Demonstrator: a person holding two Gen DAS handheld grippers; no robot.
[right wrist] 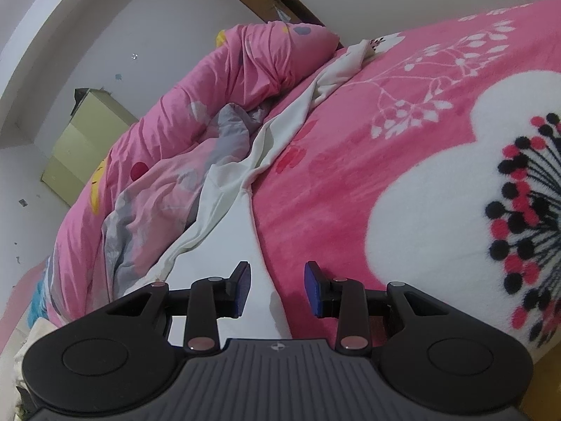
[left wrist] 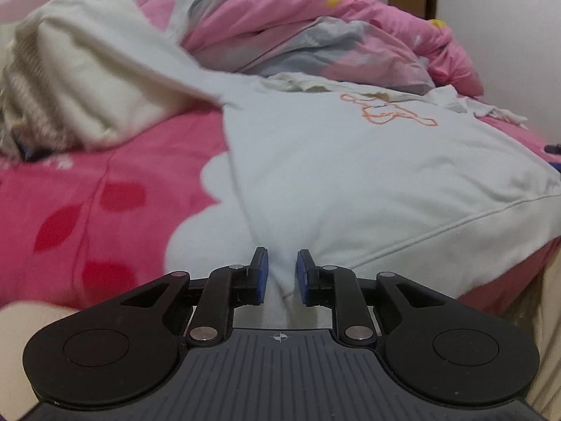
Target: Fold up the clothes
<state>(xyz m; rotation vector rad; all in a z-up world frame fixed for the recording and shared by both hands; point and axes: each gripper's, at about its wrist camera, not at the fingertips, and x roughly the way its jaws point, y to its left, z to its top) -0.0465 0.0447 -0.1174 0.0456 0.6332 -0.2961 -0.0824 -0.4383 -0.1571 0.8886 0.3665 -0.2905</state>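
Observation:
A pale white garment with an orange stitched outline lies spread on the pink flowered blanket. Its near hem runs toward the bed's edge. My left gripper sits low at the garment's near part, jaws a little apart. A ridge of the white cloth passes between the blue pads, which do not press on it. In the right wrist view the same white garment stretches away along the blanket. My right gripper stands open above the garment's edge, gripping nothing.
A cream knit garment is heaped at the left. A crumpled pink and grey quilt fills the far side of the bed against the wall. A pale green cabinet stands beyond. A hand shows at the lower left.

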